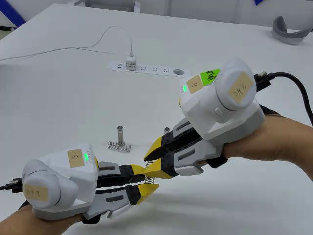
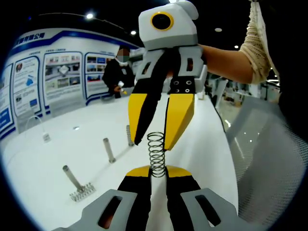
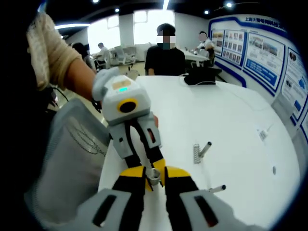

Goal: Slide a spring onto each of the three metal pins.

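Clamping the near coils of a thin wire spring [image 2: 156,151], your left gripper [image 2: 158,172] holds it between its yellow pads, so that it pokes forward out of the tips. Your right gripper [image 2: 153,142] meets it from the far right. Its tapered yellow jaws are parted to either side of the spring's free end, and whether they touch the coils cannot be told. The spring sits between the two sets of tips.

Just left and a little farther off, a short, smooth, grey metal pin [image 1: 120,133] stands upright on the matt white table [image 1: 58,98]. A second spring [image 1: 119,146] lies on its side at the pin's foot. Another pin [image 1: 167,130] peeks out just behind your right gripper's black fingers.

You have bare tabletop to the left and far, up to a flat white power strip [image 1: 146,69] with a thin cable [image 1: 73,48] trailing left. In both gripper views the table's edge runs close beside the grippers.
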A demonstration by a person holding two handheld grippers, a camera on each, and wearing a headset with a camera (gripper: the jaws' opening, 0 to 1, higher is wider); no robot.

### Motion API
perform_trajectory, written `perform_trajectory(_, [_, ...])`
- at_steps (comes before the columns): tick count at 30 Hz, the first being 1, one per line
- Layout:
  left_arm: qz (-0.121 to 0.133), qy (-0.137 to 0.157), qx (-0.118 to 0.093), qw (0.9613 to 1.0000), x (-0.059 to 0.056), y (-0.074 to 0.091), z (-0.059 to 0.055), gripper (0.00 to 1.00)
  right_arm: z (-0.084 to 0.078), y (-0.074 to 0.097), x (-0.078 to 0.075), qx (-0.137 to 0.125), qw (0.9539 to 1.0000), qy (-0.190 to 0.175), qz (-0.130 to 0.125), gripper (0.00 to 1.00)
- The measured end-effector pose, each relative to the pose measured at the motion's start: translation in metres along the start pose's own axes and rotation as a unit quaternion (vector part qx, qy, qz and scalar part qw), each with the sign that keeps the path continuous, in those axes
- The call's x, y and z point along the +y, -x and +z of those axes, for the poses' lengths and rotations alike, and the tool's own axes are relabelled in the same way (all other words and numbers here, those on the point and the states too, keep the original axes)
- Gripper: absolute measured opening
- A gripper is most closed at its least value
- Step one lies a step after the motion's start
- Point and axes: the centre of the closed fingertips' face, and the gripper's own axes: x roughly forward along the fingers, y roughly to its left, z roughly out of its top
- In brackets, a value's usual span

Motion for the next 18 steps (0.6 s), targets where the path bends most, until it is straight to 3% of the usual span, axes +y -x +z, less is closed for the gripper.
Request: perform_trajectory(18, [0.002,0.003,-0.004,1.0,0.0008,0.0028,0.003,0.1,-0.0071,-0.0041,0.0007,0.0,1.0,-0.008,-0.005,0.13])
